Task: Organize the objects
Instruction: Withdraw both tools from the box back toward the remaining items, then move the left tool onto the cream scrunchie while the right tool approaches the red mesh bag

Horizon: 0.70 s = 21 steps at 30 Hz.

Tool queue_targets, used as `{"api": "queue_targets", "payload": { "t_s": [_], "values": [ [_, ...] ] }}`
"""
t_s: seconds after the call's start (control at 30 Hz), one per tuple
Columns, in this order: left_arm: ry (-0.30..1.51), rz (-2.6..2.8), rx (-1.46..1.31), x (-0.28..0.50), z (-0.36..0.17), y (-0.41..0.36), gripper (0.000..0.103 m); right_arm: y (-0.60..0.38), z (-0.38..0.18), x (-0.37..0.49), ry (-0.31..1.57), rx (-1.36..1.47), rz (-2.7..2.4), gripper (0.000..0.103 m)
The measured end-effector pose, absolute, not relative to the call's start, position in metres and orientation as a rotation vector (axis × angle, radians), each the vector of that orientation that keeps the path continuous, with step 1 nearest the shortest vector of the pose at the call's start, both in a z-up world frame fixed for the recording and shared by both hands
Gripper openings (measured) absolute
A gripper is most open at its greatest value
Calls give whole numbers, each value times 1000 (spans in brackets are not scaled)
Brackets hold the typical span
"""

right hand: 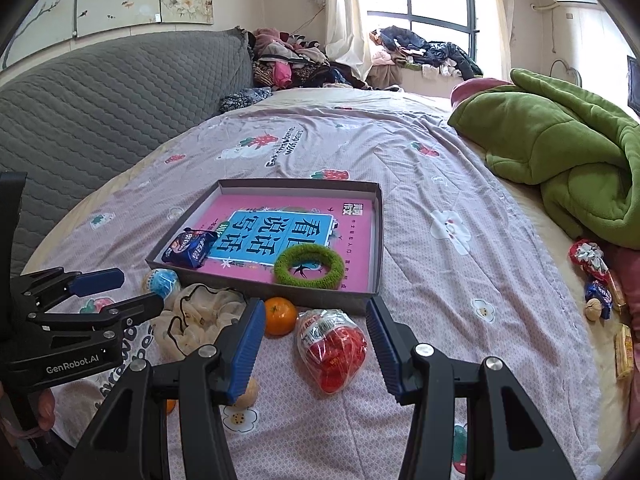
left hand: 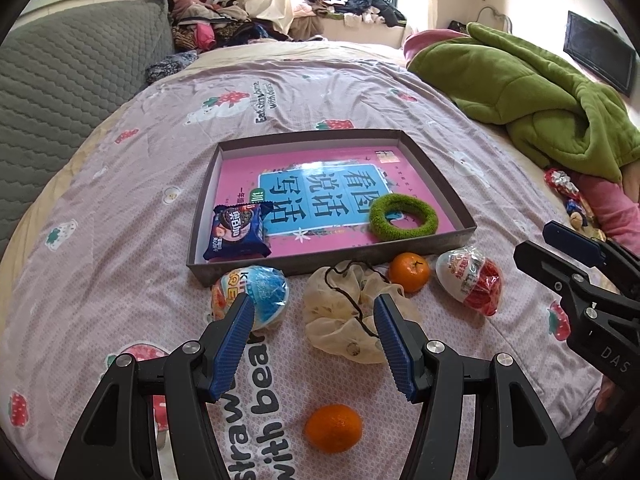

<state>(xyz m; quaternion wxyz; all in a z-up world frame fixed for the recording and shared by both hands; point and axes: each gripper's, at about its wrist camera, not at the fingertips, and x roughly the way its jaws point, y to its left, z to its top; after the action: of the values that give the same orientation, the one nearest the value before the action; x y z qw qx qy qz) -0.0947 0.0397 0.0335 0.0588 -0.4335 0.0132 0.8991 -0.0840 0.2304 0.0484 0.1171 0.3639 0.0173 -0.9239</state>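
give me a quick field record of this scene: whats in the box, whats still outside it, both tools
surface: bed with strawberry-print sheet
box: shallow grey box, open top, pink book lying flat inside
in box: blue snack packet, green ring
outside, near front wall: blue-topped egg, cream scrunchie, orange, red-topped egg
outside, nearer the camera: second orange
left tool: open, empty, above the scrunchie
right tool: open, empty, red-topped egg seen between the fingers
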Motion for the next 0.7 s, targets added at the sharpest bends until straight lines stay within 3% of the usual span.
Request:
{"api": "queue_targets", "payload": {
  "t_s": [0.7],
  "values": [
    [30,2702,-1371,-102,15,44,64,232,31,-88,120,1131,-2684,52]
  ]
}}
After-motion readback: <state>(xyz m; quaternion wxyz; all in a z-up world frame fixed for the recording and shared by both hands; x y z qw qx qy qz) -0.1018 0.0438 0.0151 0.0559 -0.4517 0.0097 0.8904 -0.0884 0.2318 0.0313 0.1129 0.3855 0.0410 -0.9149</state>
